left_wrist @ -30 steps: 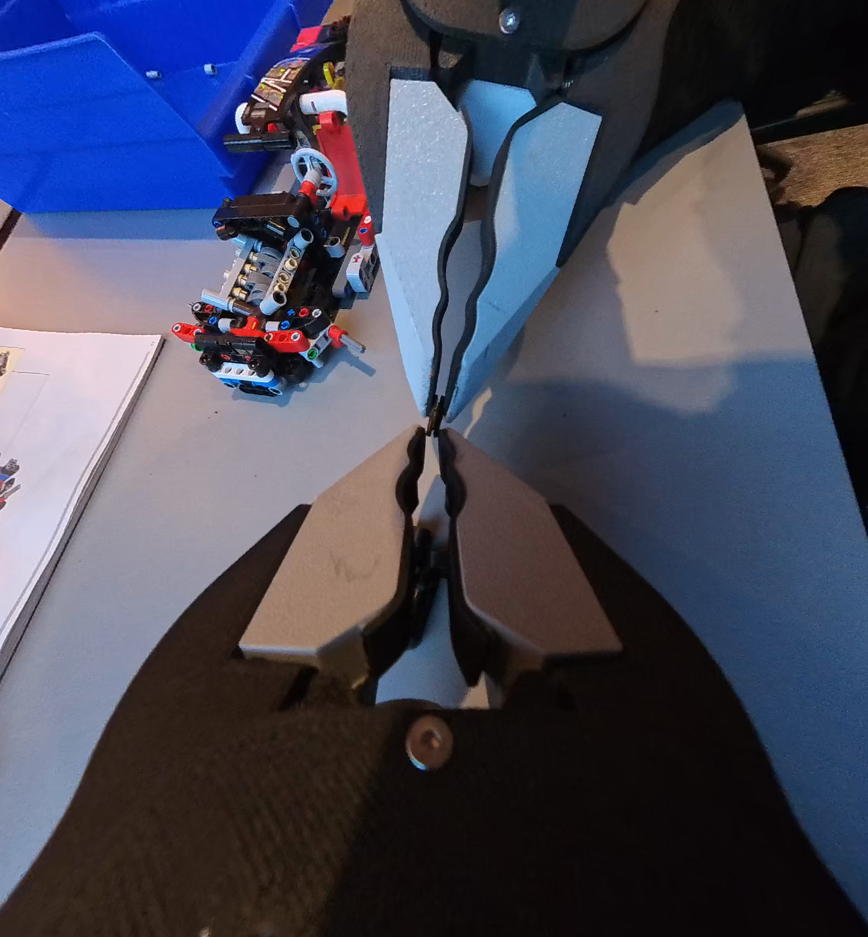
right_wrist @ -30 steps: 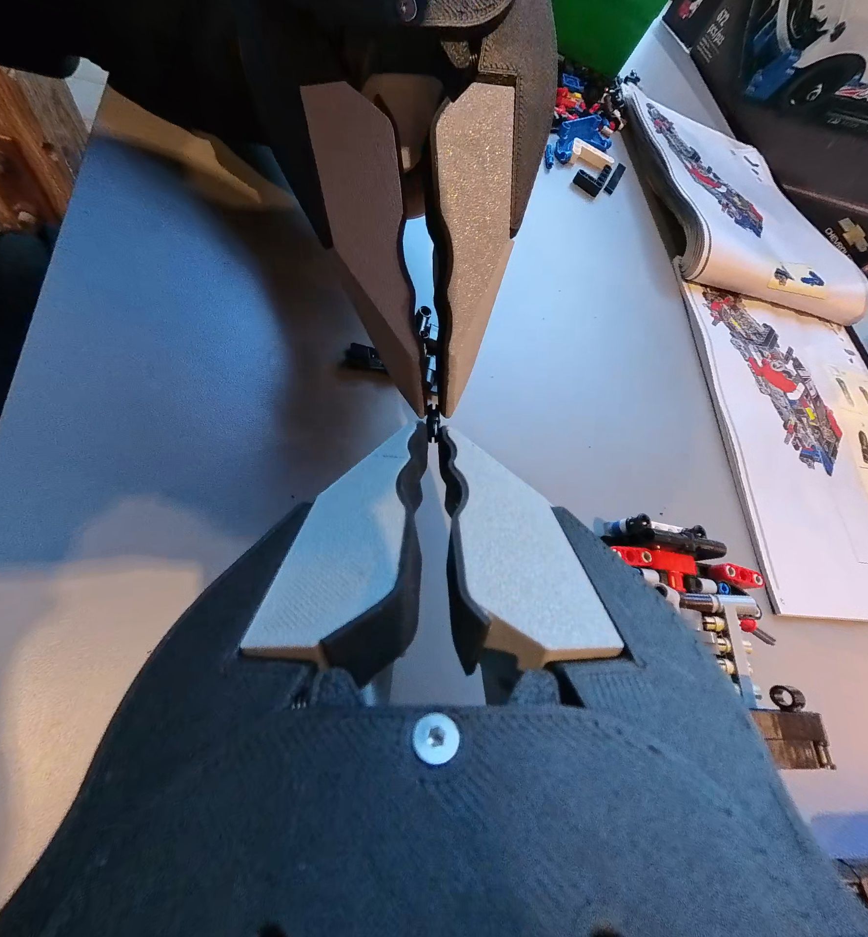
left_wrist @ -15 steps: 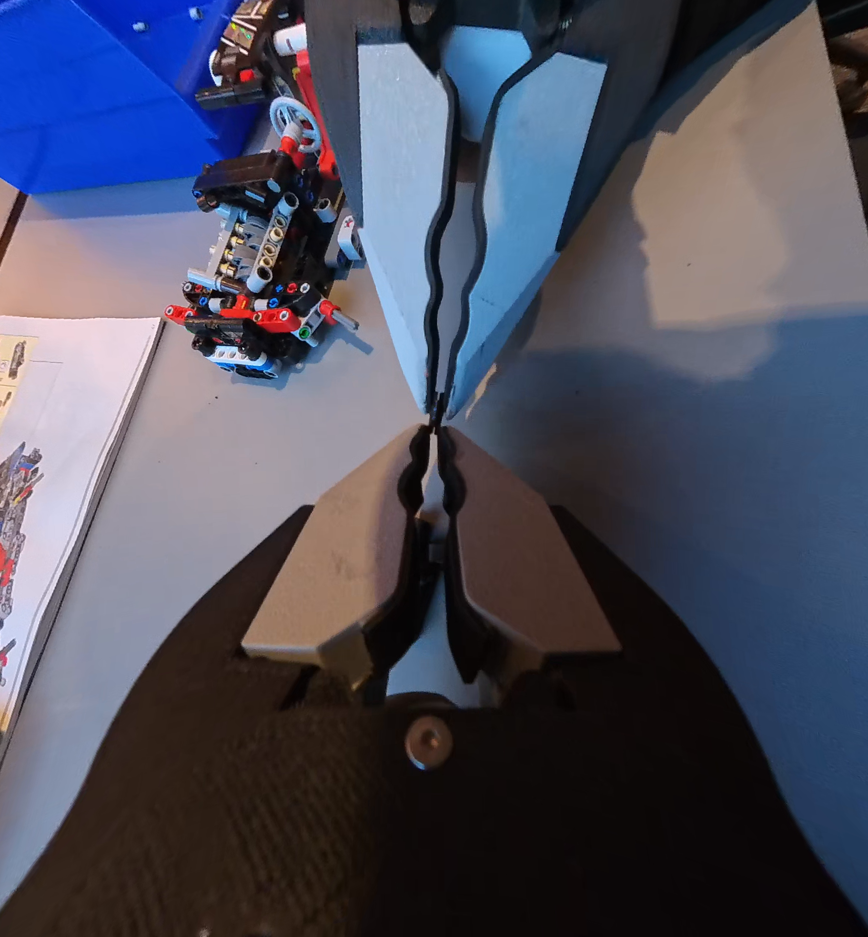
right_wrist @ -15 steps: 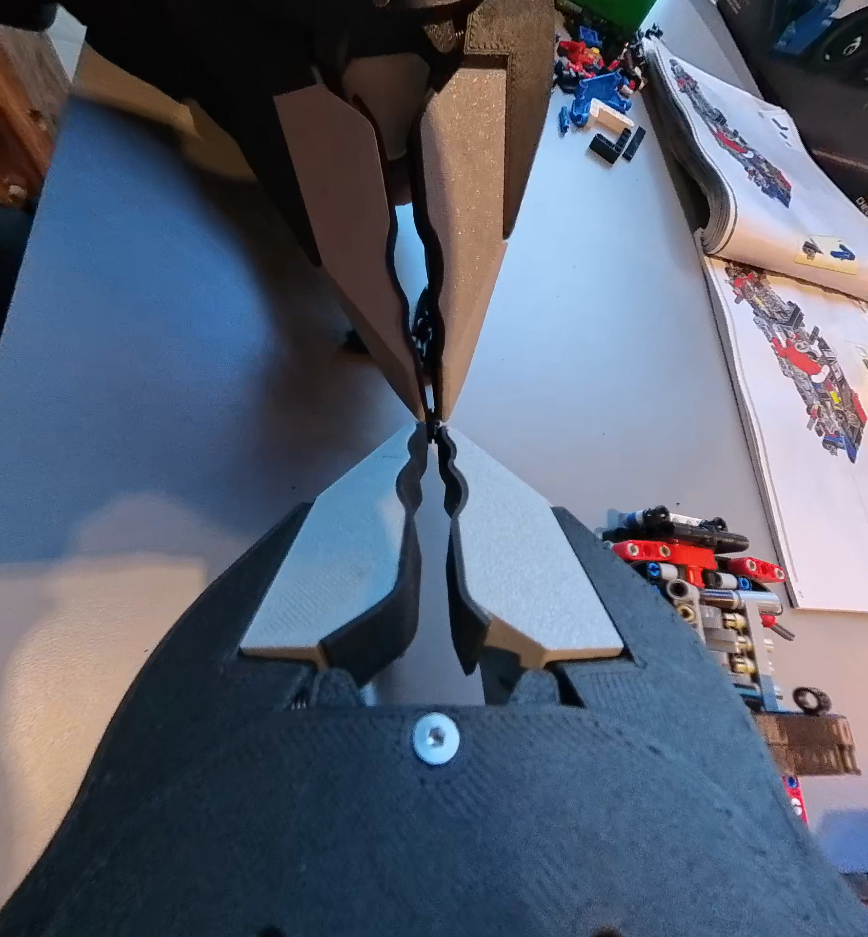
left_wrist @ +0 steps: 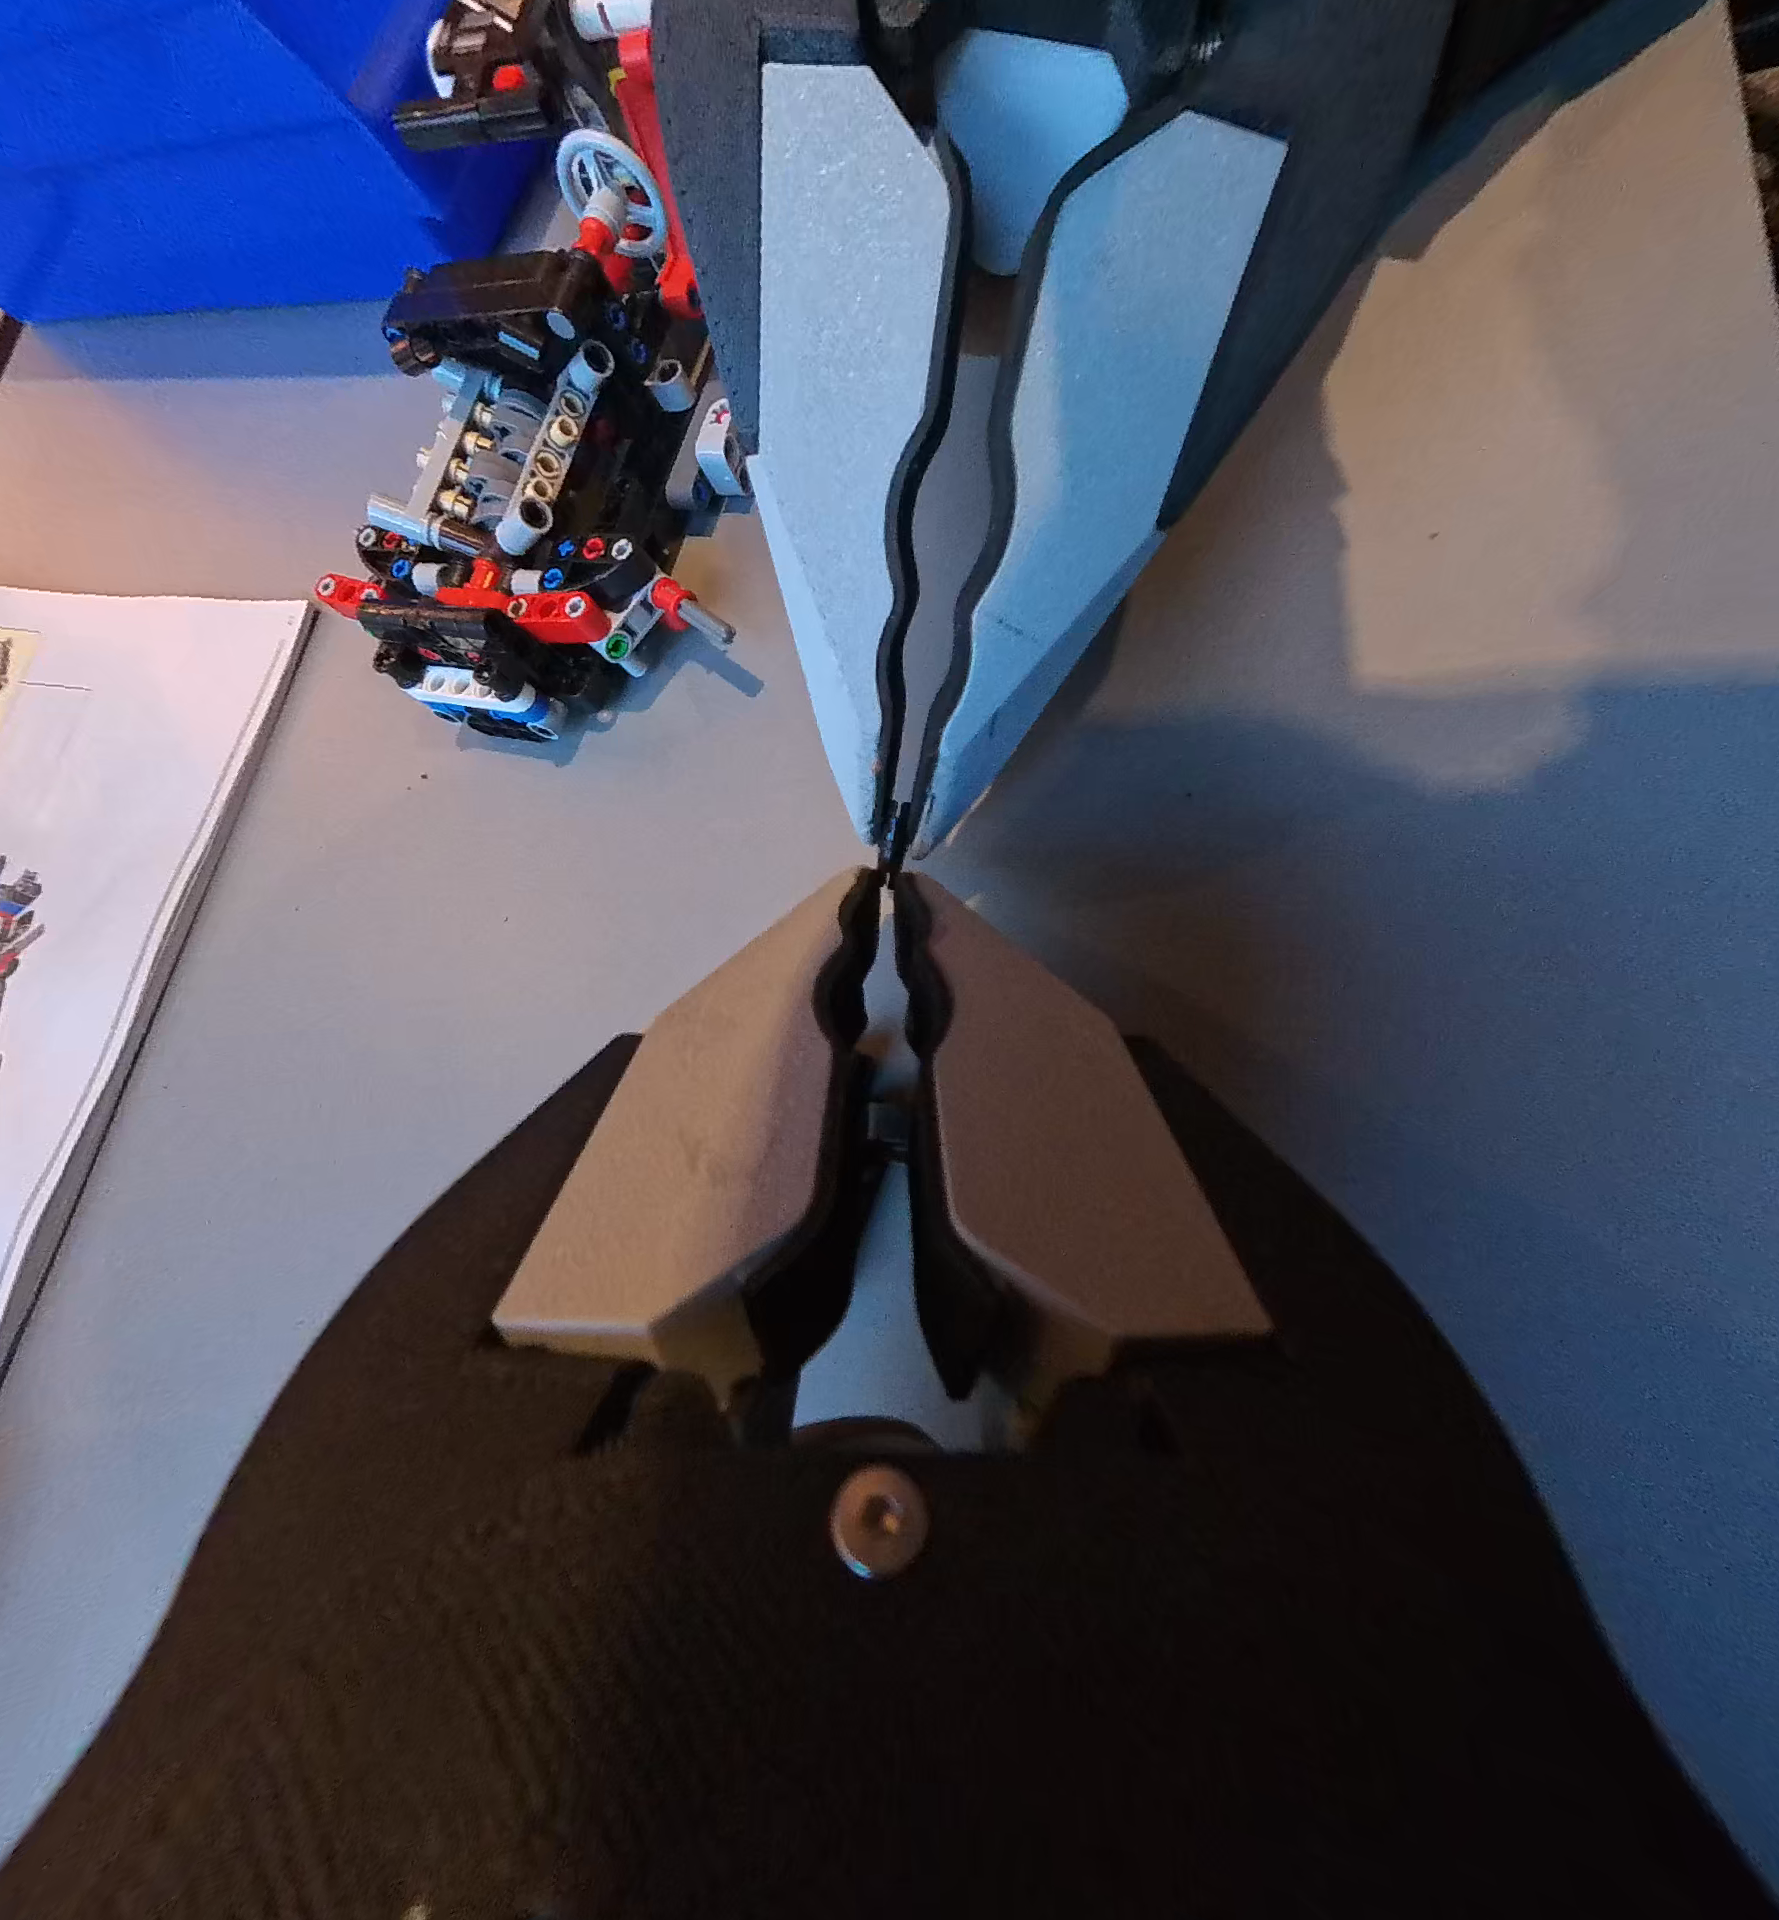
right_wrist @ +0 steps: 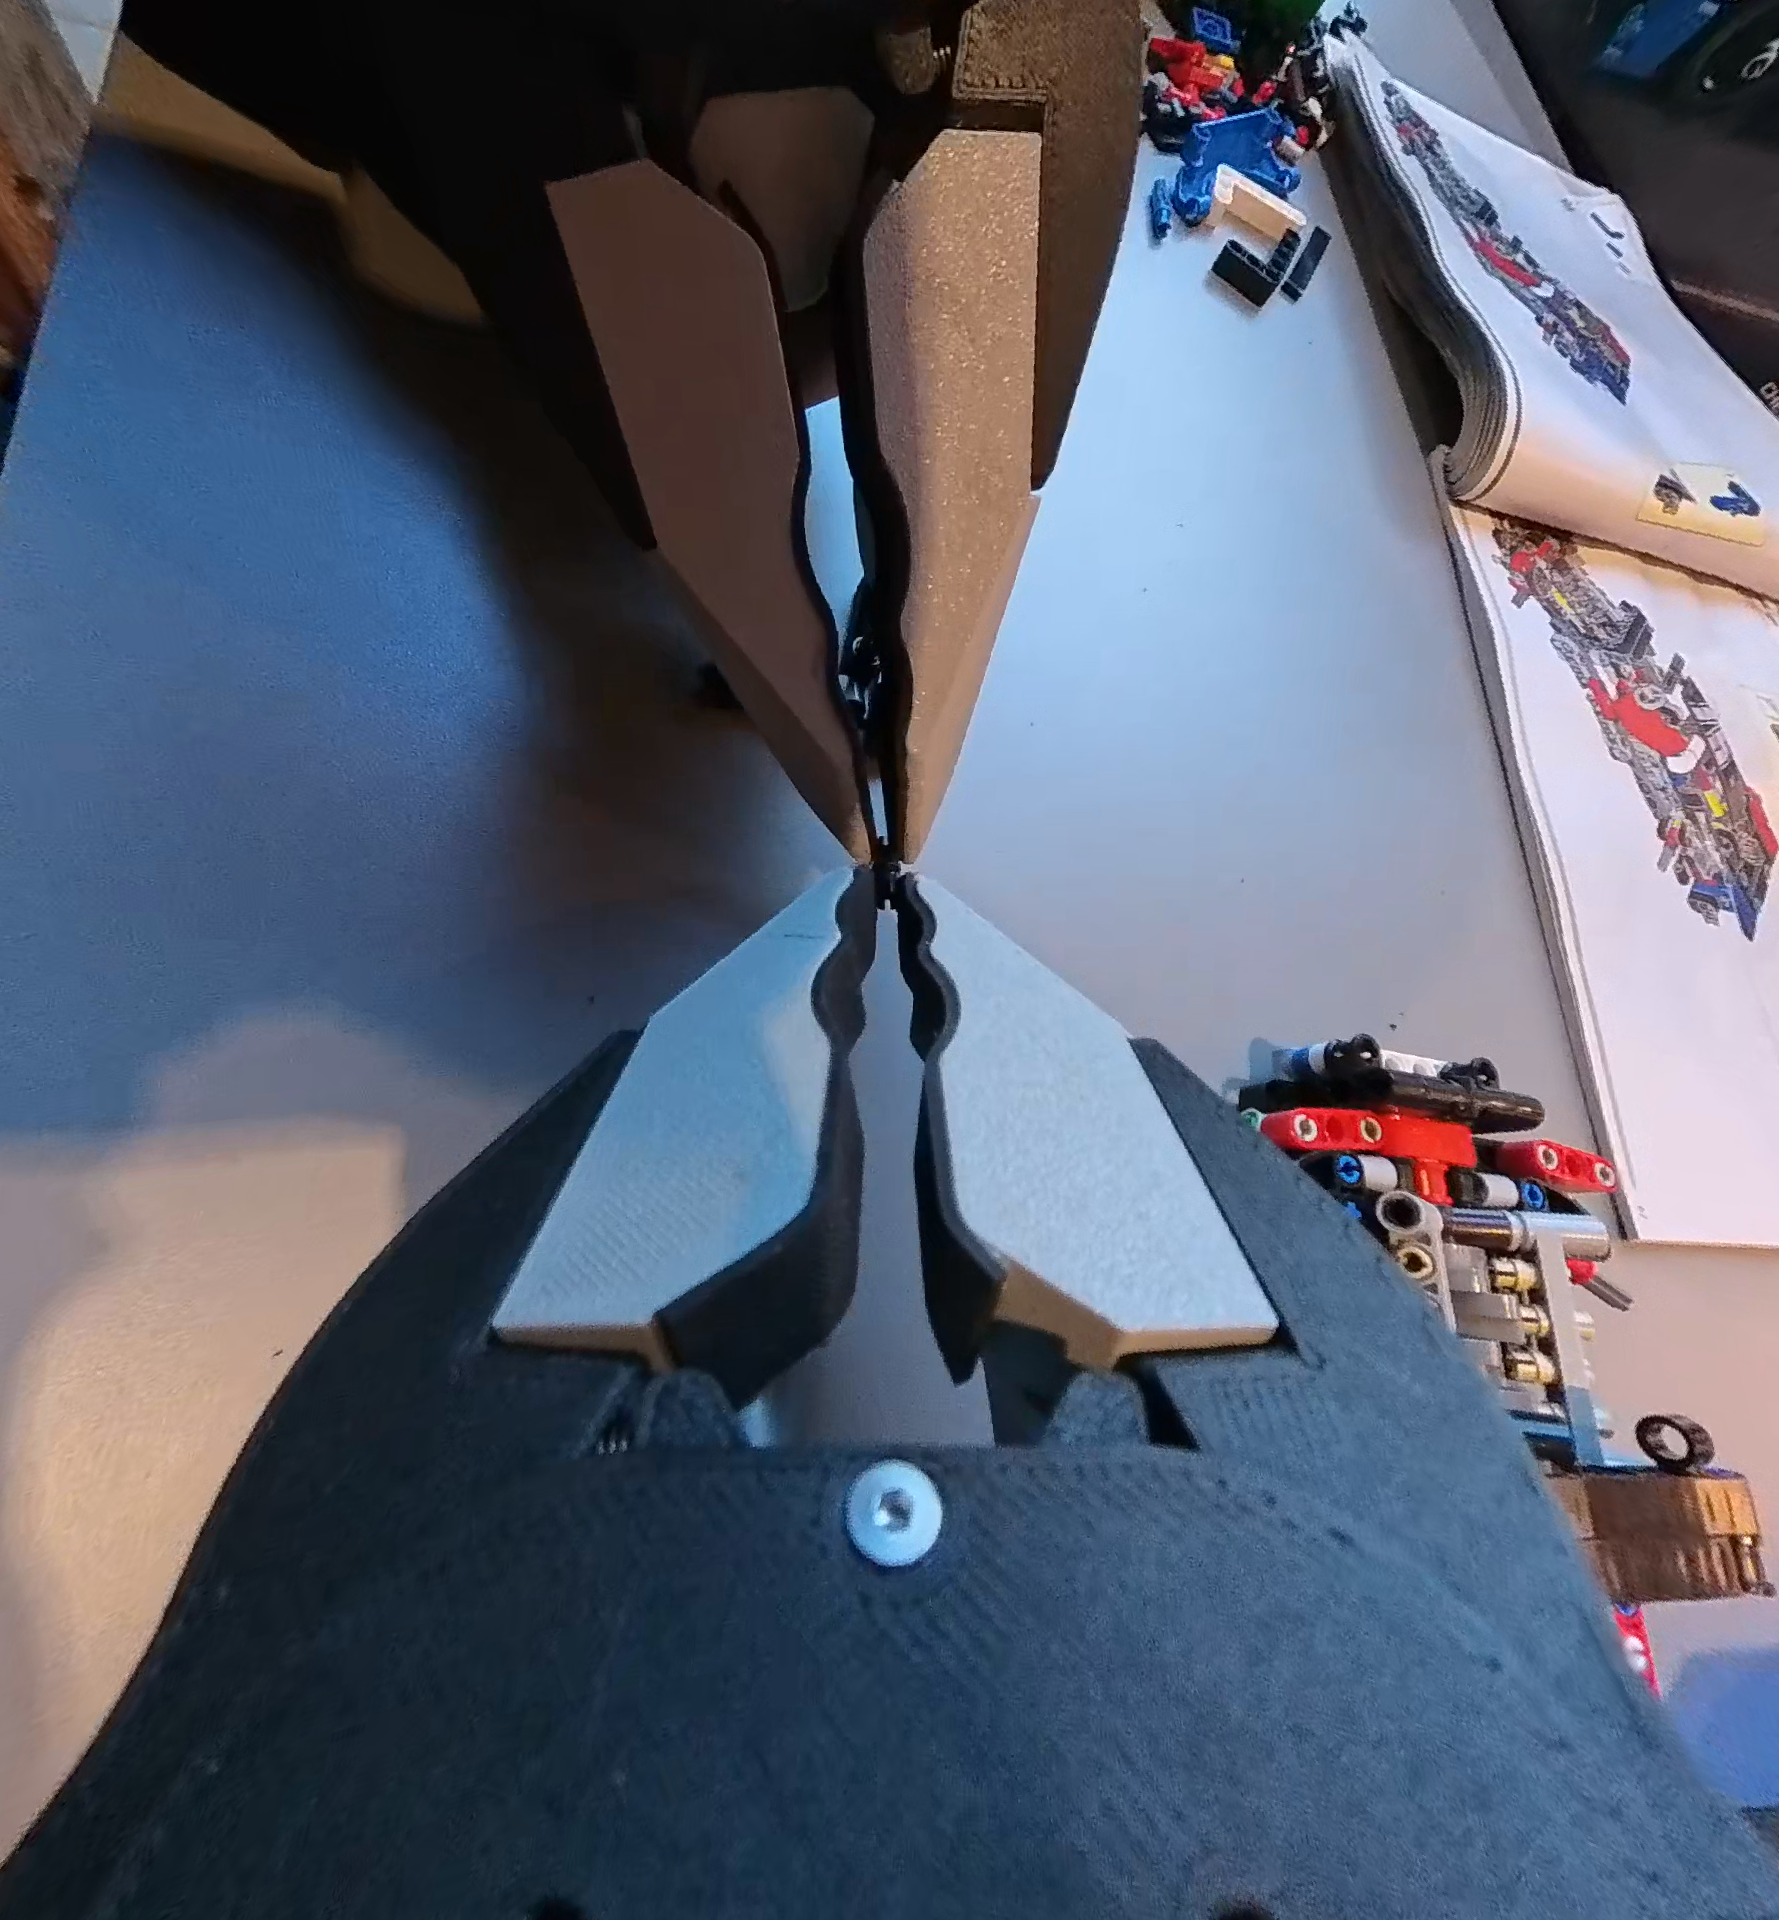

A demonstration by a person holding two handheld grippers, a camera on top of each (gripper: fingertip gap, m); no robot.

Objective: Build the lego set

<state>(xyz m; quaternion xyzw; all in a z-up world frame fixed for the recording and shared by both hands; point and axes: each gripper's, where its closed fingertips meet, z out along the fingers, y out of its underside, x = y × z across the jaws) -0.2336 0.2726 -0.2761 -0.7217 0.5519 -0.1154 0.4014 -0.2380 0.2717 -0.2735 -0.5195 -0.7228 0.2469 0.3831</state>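
Note:
My two grippers meet tip to tip above the grey table [left_wrist: 449, 987]. My left gripper [left_wrist: 885, 883] is shut on a small black Lego piece [right_wrist: 862, 670], which shows between its fingers in the right wrist view. My right gripper [right_wrist: 885, 883] is shut on the end of a thin black piece [right_wrist: 885, 864] at the meeting point. That joint also shows in the left wrist view [left_wrist: 893, 842]. The half-built red, black and grey Lego model [left_wrist: 521, 499] sits on the table to the side, apart from both grippers, and also shows in the right wrist view [right_wrist: 1436, 1195].
An open instruction booklet [left_wrist: 85, 831] lies beside the model, also in the right wrist view [right_wrist: 1643, 883]. A blue bin [left_wrist: 137, 156] stands behind the model. Loose bricks [right_wrist: 1238, 156] lie at the far end. A small black tyre [right_wrist: 1680, 1439] lies near the model. Less than 4 cm separates the two grippers' tips.
Both grippers stay shut and tip to tip. They have drifted slightly over the table, and the black piece between the tips shows less than before.

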